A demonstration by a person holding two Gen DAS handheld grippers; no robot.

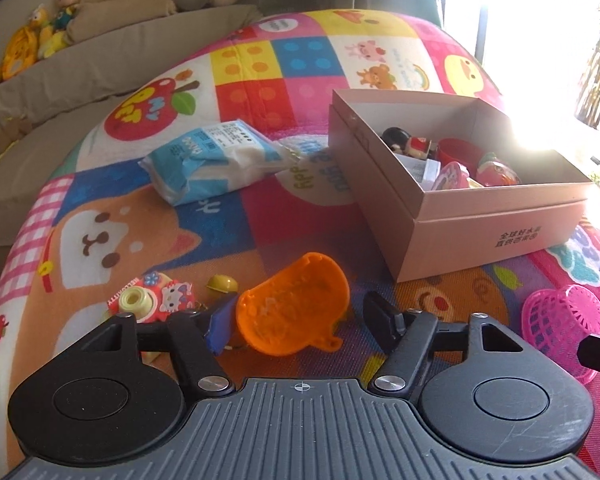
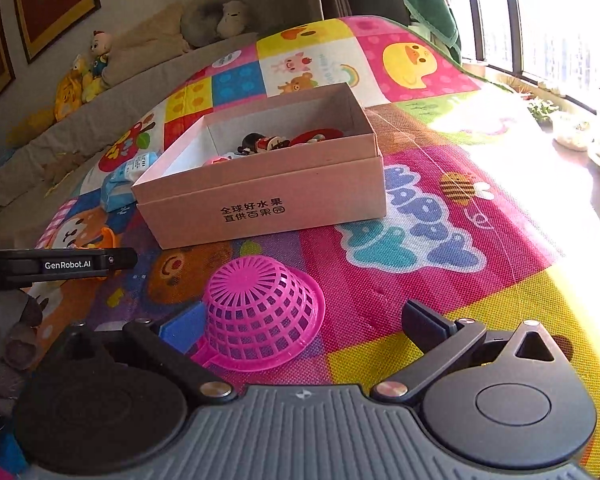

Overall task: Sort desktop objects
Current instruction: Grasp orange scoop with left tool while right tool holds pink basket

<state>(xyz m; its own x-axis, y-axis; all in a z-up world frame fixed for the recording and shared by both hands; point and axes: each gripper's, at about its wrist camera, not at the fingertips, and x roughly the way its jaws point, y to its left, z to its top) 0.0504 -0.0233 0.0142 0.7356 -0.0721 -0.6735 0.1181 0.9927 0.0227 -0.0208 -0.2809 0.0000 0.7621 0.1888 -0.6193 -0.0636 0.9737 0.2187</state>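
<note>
An orange plastic cup (image 1: 296, 308) lies on its side on the colourful play mat (image 1: 260, 216). My left gripper (image 1: 300, 320) stands around it: the blue left pad (image 1: 220, 328) is against its side, and a thin gap shows at the black right finger (image 1: 380, 316). A pink mesh basket (image 2: 260, 312) sits upside down between the wide-open fingers of my right gripper (image 2: 300, 326); the blue pad (image 2: 184, 328) is beside it and the other finger (image 2: 424, 328) is well apart. Behind stands an open pink cardboard box (image 1: 480, 220) (image 2: 260, 200) with several toys inside.
A blue-white tissue pack (image 1: 212, 160), a red toy camera (image 1: 156, 296) and a small yellow cap (image 1: 222, 283) lie on the mat left of the box. A sofa with plush toys (image 1: 52, 28) runs along the back left. A bright window ledge with pots (image 2: 580, 136) is at right.
</note>
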